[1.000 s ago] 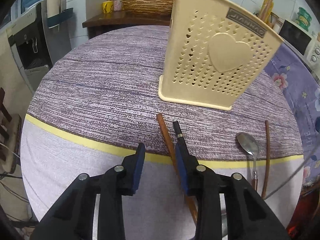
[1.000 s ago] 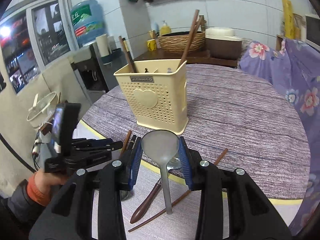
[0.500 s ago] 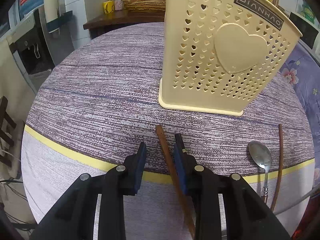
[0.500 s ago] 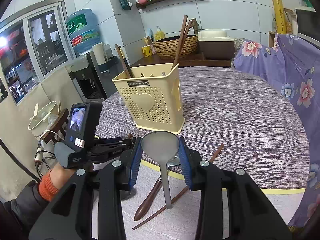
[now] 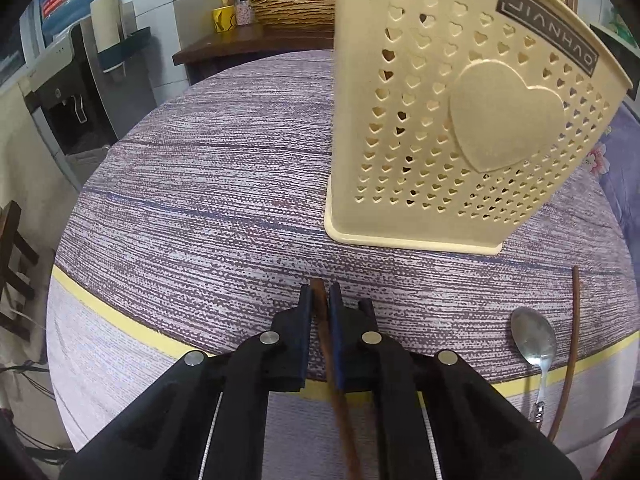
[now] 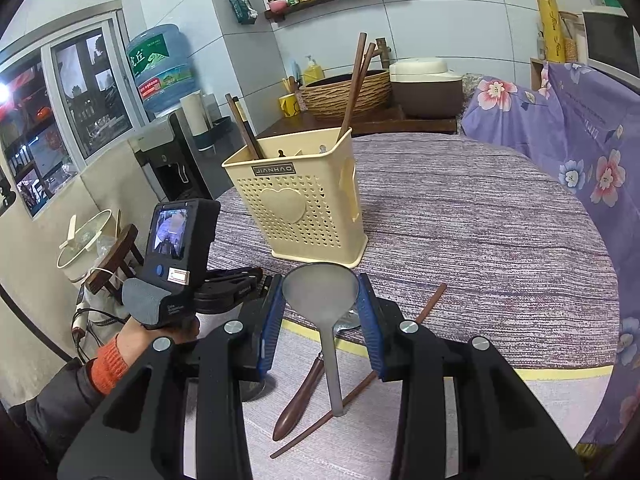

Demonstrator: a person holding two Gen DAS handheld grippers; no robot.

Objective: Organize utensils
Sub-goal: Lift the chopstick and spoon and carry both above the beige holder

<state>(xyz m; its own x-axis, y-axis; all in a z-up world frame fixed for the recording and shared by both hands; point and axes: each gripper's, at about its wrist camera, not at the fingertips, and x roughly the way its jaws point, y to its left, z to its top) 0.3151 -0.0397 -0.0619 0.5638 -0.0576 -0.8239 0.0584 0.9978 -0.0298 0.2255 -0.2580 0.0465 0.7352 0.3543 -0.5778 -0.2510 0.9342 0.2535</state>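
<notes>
Lifting the brown chopstick (image 5: 338, 396) cleanly is the step in hand, as I judge it: the left tool (image 5: 320, 300) has just been closing and its blue pads now clamp that chopstick near its far tip, with the rest of the stick trailing back under the tool over the worktop (image 5: 208, 200). To do this well, raise the tip first so the long tail swings free of the cloth, keep the squeeze firm since a thin round stick can twist between flat pads, then bring it upright over the cream utensil holder (image 5: 452, 128), which stands just beyond the tool and a little to its right. Aim for the open top, beside the chopsticks (image 6: 354, 84) already standing in it.

The right tool (image 6: 320, 308) holds a grey ladle-like spoon (image 6: 320, 292) by the sides of its bowl, jaws part-way apart around it, handle hanging down toward the worktop. It should wait clear of the holder's mouth so the two tools do not crowd each other.

Left on the worktop near the yellow border: a metal spoon (image 5: 534, 340) and another thin chopstick (image 5: 572, 344), lying side by side to the right of the left tool
</notes>
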